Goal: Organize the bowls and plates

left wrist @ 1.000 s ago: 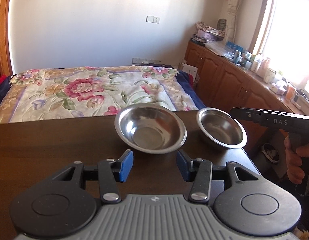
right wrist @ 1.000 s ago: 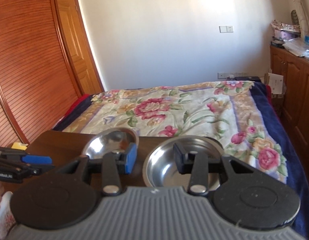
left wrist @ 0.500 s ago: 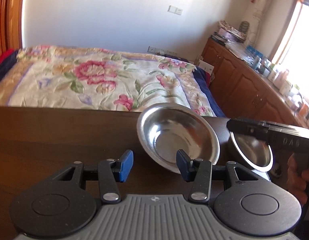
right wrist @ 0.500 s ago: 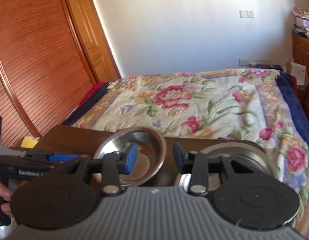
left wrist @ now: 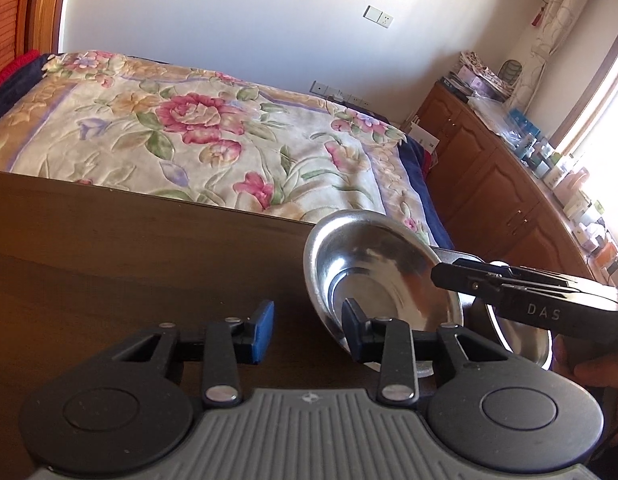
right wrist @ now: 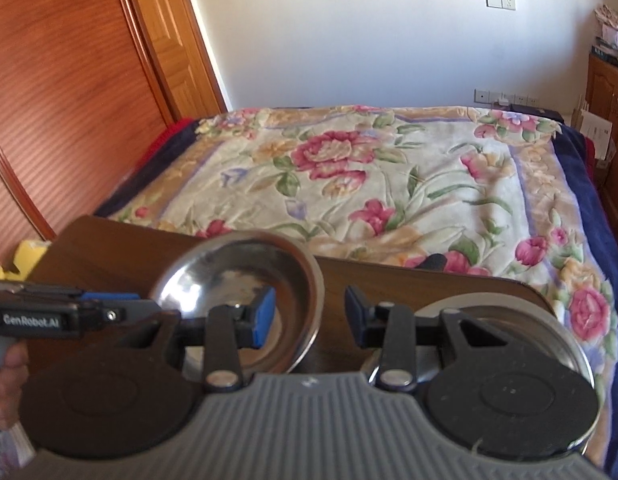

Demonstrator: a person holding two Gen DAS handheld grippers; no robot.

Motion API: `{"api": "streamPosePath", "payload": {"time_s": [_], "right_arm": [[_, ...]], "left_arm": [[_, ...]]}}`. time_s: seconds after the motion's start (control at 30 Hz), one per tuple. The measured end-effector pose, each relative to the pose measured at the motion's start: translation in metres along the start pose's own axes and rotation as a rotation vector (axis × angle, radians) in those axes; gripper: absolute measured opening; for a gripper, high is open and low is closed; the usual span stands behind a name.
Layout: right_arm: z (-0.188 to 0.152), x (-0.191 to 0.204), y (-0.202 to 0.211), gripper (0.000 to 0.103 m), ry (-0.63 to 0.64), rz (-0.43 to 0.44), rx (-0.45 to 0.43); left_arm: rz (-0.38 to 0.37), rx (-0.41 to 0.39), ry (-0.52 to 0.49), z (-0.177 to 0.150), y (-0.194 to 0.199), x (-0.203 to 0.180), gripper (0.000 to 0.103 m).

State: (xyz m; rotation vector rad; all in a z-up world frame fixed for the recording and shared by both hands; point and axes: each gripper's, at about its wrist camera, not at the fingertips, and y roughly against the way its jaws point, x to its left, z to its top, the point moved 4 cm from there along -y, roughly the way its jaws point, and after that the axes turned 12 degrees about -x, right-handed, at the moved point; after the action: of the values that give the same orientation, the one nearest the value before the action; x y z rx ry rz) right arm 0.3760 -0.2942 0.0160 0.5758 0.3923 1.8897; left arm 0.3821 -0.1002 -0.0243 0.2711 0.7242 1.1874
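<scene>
Steel bowl (left wrist: 373, 276): left gripper (left wrist: 307, 330), closing, straddles its rim, apparently unpinched.

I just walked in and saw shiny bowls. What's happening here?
A person holds a gripper in each hand over a wooden table. The left gripper has just been closing its jaws, with the rim of the big metal bowl between them but not pinched yet. The right gripper is open at that bowl's other side, next to a smaller metal bowl.
</scene>
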Motion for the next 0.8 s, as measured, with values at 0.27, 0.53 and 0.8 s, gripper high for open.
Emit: {"api": "streamPosePath", "payload": {"time_s": [0.27,0.53,0.8], "right_arm": [[0.0,0.006,-0.01,0.041,0.038,-0.014,0.041],[-0.005,0.014,-0.015,0.037,0.046,-0.005,0.079],[-0.01,0.017,-0.013,0.026,0.018,0.022,0.089]], "left_arm": [[-0.005,0.014,0.028,-0.002,-0.005,0.001,0.032],[-0.011,0.02,0.039,-0.002,-0.006,0.0,0.025],[-0.007,0.027,0.057,-0.002,-0.008,0.004,0.017]]}}
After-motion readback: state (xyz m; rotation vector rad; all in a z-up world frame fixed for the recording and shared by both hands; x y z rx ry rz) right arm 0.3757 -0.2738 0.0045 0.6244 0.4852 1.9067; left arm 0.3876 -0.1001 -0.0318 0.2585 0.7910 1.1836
